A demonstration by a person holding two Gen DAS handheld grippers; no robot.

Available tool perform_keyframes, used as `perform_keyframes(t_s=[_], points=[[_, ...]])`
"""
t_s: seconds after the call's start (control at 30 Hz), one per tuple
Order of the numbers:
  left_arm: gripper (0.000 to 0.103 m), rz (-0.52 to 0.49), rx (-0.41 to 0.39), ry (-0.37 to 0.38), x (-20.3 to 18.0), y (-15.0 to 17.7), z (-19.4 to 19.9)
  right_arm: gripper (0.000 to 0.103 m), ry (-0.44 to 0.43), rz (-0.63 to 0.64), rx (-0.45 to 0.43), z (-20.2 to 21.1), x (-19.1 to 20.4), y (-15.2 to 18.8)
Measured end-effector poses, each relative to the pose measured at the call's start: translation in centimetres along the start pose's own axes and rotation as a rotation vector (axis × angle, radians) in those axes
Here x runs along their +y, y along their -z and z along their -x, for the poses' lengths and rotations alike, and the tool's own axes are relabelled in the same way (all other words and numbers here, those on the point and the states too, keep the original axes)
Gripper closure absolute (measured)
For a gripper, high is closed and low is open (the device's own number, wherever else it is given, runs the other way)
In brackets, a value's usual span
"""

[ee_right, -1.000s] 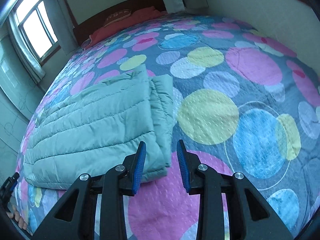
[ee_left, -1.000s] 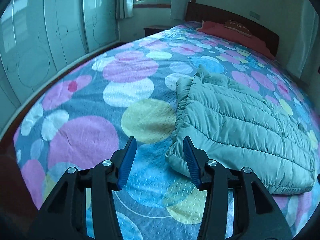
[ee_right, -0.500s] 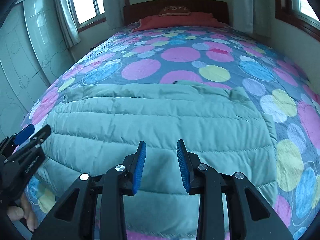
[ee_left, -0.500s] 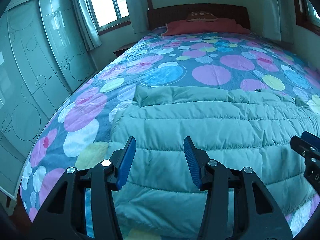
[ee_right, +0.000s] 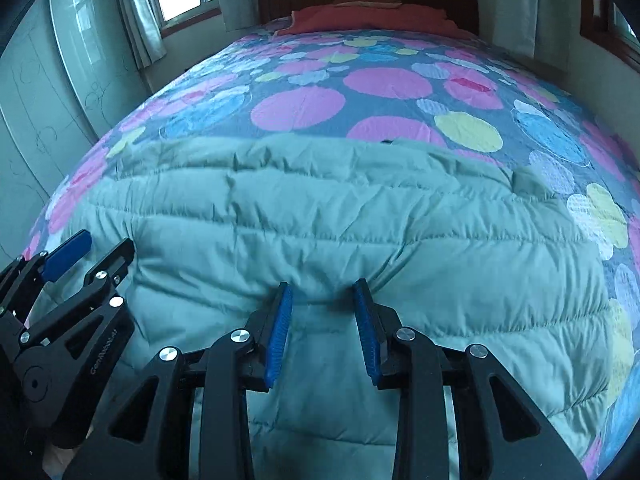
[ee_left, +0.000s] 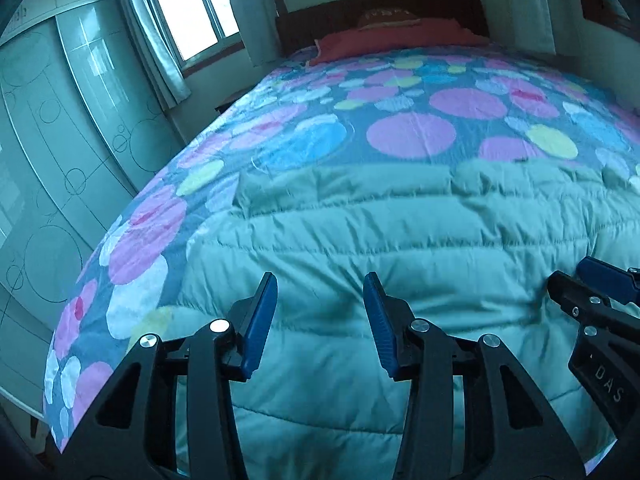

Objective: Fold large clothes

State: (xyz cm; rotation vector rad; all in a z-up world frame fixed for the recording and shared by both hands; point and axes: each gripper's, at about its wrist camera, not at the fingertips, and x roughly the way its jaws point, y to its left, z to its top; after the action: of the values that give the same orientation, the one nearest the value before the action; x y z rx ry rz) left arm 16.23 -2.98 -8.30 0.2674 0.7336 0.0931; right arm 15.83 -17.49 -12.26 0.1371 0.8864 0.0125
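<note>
A pale green quilted puffer jacket (ee_left: 400, 240) lies folded flat on the bed, wide across both views (ee_right: 340, 216). My left gripper (ee_left: 320, 312) is open, its blue pads just over the jacket's near left part. My right gripper (ee_right: 322, 320) is open, its fingertips pressed against a raised fold at the jacket's near edge, with fabric between the pads. The right gripper shows at the right edge of the left wrist view (ee_left: 592, 292); the left gripper shows at the left edge of the right wrist view (ee_right: 80, 264).
The bed has a bedspread (ee_left: 412, 136) with coloured circles. A red pillow (ee_right: 368, 20) and dark headboard (ee_left: 380, 8) stand at the far end. A wardrobe (ee_left: 60, 140) and window (ee_left: 192, 12) are on the left.
Both grippers have moved in closer and lower over the jacket's near edge. The right gripper's fingertips now touch a bunched fold. Both stay open.
</note>
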Motion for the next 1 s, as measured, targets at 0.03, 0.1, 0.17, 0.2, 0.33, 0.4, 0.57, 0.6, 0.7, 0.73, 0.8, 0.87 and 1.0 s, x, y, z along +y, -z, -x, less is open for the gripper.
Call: perform_keyframes(t_s=[0.03,0.1,0.17,0.2,0.33,0.4,0.57,0.6,0.7,0.73,0.8,0.87,1.0], points=[[0.057,0.002,-0.006,0.004,0.0,-0.7,-0.1,0.07,0.003,-0.016,-0.01,0.1,-0.3,-0.7],[0.055,-0.003,0.014,0.009,-0.4,-2.0,-1.3,0.07,0.017,-0.036,-0.015,-0.4,-0.8,-2.0],[0.055,-0.013,0.051,-0.003,-1.0,-2.5,-3.3,0.07,0.021,-0.051,-0.007,-1.4,-1.1,-2.9],[0.055,-0.037,0.09,-0.006,-1.5,-2.4,-4.7,0.07,0.026,-0.049,0.014,-2.4,-1.1,-3.1],[0.057,-0.103,0.112,-0.004,-2.4,-2.3,-5.4,0.07,0.023,-0.03,0.07,-4.3,-1.0,-3.0],[0.057,-0.044,0.077,-0.003,-0.8,-2.7,-4.4,0.07,0.016,-0.034,0.048,-2.9,-1.4,-3.3],[0.057,0.026,0.127,-0.08,3.0,-2.6,-6.8,0.07,0.169,-0.082,0.002,-1.2,-5.6,-2.7],[0.056,0.022,0.154,-0.072,3.1,-2.2,-7.7,0.07,0.181,-0.109,0.017,-1.7,-6.8,-2.3],[0.057,-0.037,0.13,-0.109,2.2,-1.7,-7.4,0.07,0.14,-0.114,0.034,-3.1,-7.8,-1.6],[0.057,-0.032,0.124,-0.098,2.2,-1.7,-6.7,0.07,0.148,-0.103,0.036,-2.7,-7.5,-1.7],[0.057,-0.002,0.108,-0.068,2.9,-1.5,-5.5,0.07,0.15,-0.104,0.022,-1.3,-7.2,-1.7],[0.057,0.002,0.112,-0.071,3.3,-0.7,-5.4,0.07,0.187,-0.084,0.0,-0.2,-7.0,-1.0],[0.056,-0.023,0.103,-0.091,2.8,0.5,-5.6,0.069,0.201,-0.041,-0.008,-1.5,-7.0,0.4]])
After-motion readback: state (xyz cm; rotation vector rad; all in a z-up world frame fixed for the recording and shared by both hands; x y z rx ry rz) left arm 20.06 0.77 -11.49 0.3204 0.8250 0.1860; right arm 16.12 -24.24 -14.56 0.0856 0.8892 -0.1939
